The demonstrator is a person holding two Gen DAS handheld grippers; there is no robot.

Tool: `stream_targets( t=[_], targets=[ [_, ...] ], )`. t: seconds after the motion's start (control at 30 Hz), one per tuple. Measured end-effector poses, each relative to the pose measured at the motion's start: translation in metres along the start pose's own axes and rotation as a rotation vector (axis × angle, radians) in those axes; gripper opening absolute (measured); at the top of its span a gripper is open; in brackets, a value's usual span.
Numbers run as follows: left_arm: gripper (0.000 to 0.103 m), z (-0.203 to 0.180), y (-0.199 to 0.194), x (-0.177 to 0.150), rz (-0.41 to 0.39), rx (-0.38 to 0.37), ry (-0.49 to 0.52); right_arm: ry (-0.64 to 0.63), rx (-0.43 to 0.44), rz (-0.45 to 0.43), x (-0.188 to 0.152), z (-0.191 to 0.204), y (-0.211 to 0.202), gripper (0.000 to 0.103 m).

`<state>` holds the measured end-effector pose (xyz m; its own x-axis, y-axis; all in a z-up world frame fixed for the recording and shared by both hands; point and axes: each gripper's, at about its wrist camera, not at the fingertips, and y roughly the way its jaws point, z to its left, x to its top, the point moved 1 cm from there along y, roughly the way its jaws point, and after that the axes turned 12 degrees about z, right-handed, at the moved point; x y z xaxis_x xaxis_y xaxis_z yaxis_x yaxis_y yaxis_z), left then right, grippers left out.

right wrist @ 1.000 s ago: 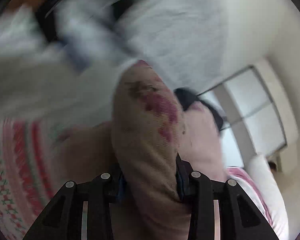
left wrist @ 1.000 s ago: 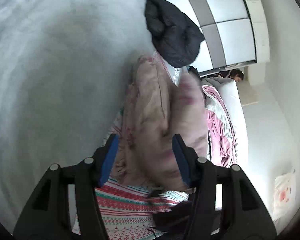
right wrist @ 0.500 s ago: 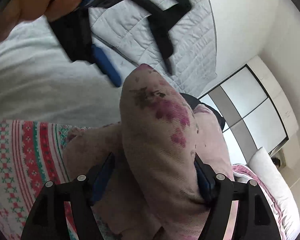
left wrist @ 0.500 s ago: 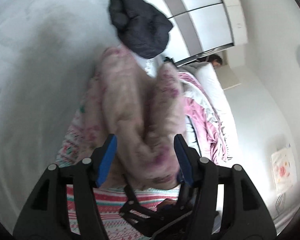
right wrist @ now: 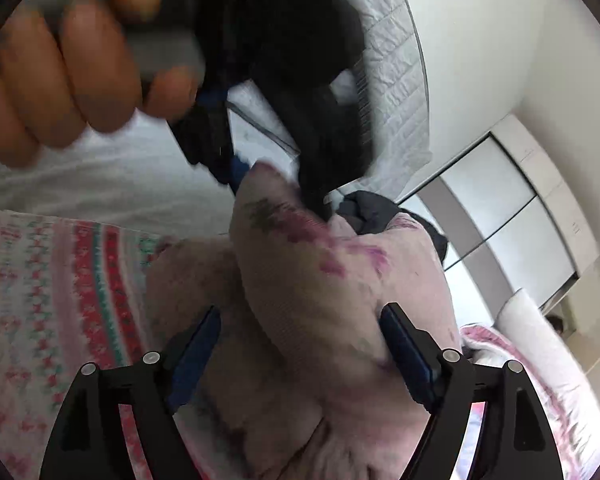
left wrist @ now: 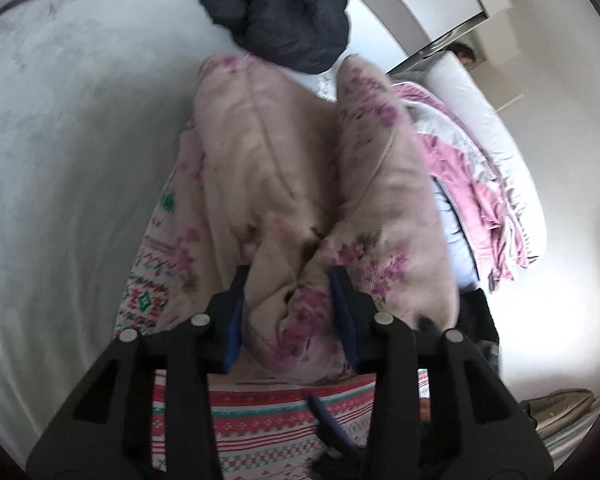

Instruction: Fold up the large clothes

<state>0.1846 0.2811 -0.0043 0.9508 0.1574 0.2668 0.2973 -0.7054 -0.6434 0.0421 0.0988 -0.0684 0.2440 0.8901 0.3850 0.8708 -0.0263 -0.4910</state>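
Observation:
A beige garment with purple flowers (left wrist: 284, 168) lies bunched in two long folds on a red-and-green patterned knit (left wrist: 260, 420) over the white bed (left wrist: 60, 140). My left gripper (left wrist: 290, 308) is closing, and its blue pads press a bunch of the beige cloth at the near end. In the right wrist view the right gripper (right wrist: 300, 352) is opening wide around a thick fold of the same garment (right wrist: 320, 280); the pads do not squeeze it. The left gripper (right wrist: 276, 188), held by a hand (right wrist: 60, 80), pinches the far tip of that fold.
A dark navy jacket (left wrist: 276, 16) lies on the bed beyond the garment. Pink and grey bedding (left wrist: 472, 176) and a long white pillow (left wrist: 480, 92) lie to the right. A wardrobe (right wrist: 512, 208) stands behind. Shoes (left wrist: 560, 404) sit on the floor at the lower right.
The left jaws have narrowed onto the bunched beige cloth. The right jaws, earlier shut on the fold, have spread wide. The left gripper and hand have come closer in the right wrist view.

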Motion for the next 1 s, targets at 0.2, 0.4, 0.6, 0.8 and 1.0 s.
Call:
stream_targets(
  t=[0.2,0.4,0.6,0.8,1.0],
  targets=[
    [0.041,0.004,-0.001,0.001,-0.001,0.013,0.004,0.2,-0.077,0.036,-0.039,-0.034,-0.016,0.084],
    [0.041,-0.002,0.001,-0.001,0.0,0.041,0.019,0.269,-0.105,0.102,-0.069,-0.05,0.018,0.084],
    [0.041,0.001,0.004,-0.004,0.007,0.106,0.013,-0.006,-0.28,0.064,-0.062,-0.014,0.043,0.082],
    [0.041,0.005,0.005,-0.004,0.034,0.113,-0.003,-0.428,-0.382,0.081,-0.097,0.017,0.055,0.062],
    [0.042,-0.008,0.007,-0.008,0.031,0.183,0.03,-0.533,-0.397,0.117,-0.111,0.03,0.069,0.061]
  ],
)
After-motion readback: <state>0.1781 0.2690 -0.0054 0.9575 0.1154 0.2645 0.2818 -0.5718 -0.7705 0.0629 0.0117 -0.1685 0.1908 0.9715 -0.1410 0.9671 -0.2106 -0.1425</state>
